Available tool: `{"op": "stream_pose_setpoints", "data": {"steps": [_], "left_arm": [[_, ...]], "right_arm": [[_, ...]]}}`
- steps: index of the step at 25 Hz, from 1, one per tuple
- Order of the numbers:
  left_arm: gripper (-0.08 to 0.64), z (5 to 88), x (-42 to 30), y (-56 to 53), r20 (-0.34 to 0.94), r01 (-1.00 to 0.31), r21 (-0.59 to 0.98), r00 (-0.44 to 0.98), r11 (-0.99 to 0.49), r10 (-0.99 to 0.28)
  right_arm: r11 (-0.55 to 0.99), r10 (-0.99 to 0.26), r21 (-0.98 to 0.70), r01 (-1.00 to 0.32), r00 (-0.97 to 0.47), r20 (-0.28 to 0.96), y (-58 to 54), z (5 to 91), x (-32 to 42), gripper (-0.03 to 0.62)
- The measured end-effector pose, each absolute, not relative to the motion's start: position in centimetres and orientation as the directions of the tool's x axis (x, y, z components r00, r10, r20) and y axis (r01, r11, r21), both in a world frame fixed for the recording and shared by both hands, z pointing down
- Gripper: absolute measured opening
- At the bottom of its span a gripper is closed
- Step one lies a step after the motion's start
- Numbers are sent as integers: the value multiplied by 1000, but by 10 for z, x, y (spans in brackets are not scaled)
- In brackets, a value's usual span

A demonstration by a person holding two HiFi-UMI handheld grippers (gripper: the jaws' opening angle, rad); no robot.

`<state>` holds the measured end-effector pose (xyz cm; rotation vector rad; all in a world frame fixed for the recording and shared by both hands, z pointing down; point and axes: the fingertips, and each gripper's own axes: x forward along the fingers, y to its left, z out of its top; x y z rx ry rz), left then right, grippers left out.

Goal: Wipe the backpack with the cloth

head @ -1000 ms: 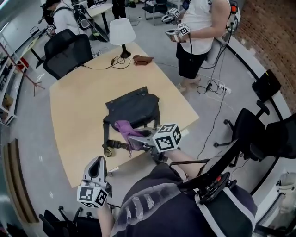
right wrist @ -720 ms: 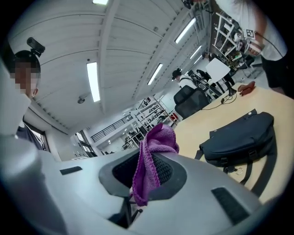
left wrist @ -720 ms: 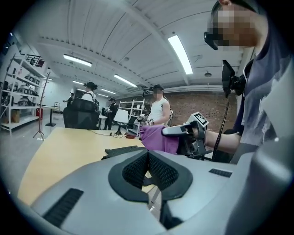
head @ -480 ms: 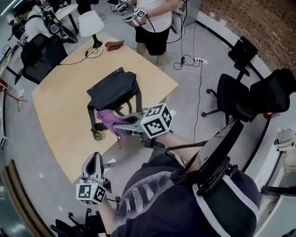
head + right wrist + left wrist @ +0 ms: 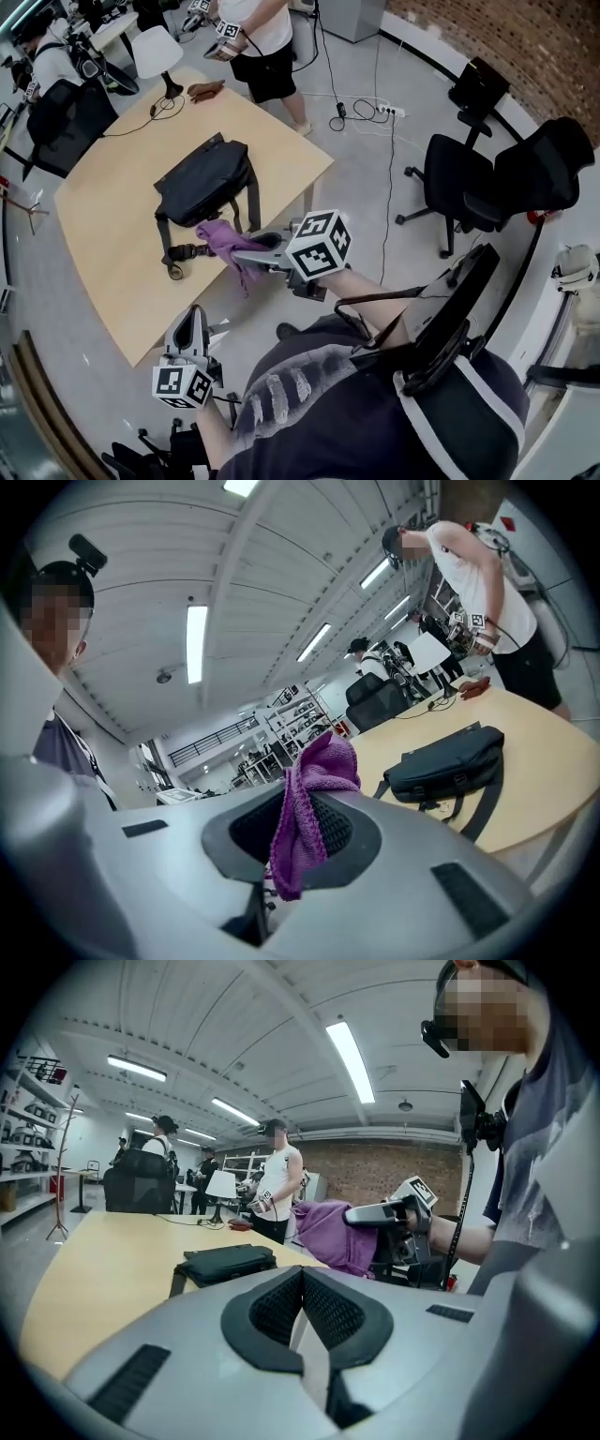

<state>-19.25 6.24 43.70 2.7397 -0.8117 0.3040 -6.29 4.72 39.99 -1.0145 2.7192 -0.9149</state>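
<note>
Your right gripper (image 5: pixel 251 253) has its jaws clamped on the purple cloth (image 5: pixel 221 236), which bunches out past the tips by the near edge of the table (image 5: pixel 103 253). The cloth sits close to the near side of the black backpack (image 5: pixel 202 178), which lies flat on the tabletop. Your left gripper (image 5: pixel 191 323) hangs low at the near left, off the table, its jaws pressed together with nothing between them.

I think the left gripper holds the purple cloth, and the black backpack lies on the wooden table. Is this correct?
Not quite. The right gripper holds the purple cloth between its fingers, as the right gripper view shows; the left gripper is shut and empty. The black backpack does lie on the table.
</note>
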Motion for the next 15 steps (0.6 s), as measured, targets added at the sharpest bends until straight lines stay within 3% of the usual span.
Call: {"op": "stream_pose_setpoints", "data": {"steps": [15], "left_arm": [[8,454,-84,210,314,-636,219,764,-740,-564]], "right_arm": [[598,-593,-604,-527,-798,109,194,431,70,29]]}}
